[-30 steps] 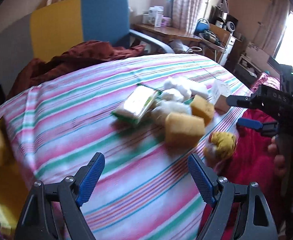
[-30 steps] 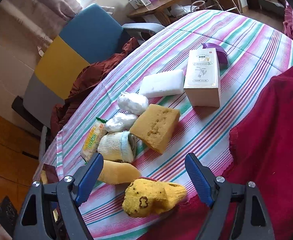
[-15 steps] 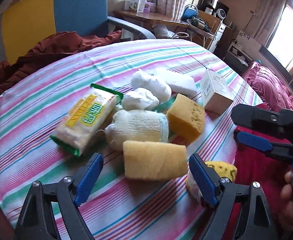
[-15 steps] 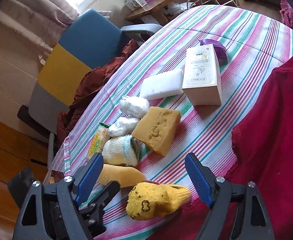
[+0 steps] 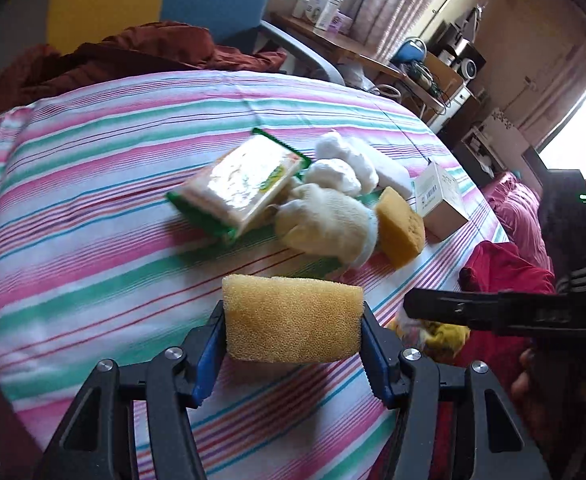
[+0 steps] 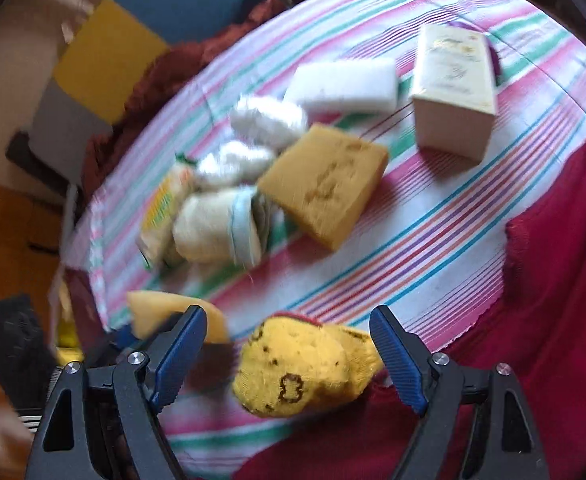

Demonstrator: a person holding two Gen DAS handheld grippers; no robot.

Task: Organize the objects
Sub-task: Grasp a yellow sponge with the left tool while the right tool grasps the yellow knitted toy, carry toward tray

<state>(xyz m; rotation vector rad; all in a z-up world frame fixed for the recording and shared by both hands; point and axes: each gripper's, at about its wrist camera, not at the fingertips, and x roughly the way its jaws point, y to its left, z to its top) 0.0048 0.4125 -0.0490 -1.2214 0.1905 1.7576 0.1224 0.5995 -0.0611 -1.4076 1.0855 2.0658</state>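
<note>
left gripper (image 5: pixel 293 354): fingers have just been closing; pads now press both short ends of the yellow foam sponge (image 5: pixel 293 318).
yellow foam sponge: at the near edge of the table (image 5: pixel 93 216), in front of the pile; whether it is lifted clear of the striped cloth I can't tell.
sponge handling: looks light, soft and porous, so it likely squashes under load. End-to-end hold across the long axis is fine; a moderate squeeze should do, and grip on the foam should be good.
right gripper (image 6: pixel 289 354): fingers wide, holding nothing; straddles the yellow sock (image 6: pixel 305 368) at the near table edge, pads not touching it.
sock handling: limp knit, light, no fixed shape. Best pinched across the bunched middle; the ends would probably droop.
rest of pile: orange sponge block (image 6: pixel 325 184), white rolled sock (image 6: pixel 217 230), green-edged packet (image 5: pixel 241 184), carton (image 6: pixel 453 92) mid-table, untouched.
</note>
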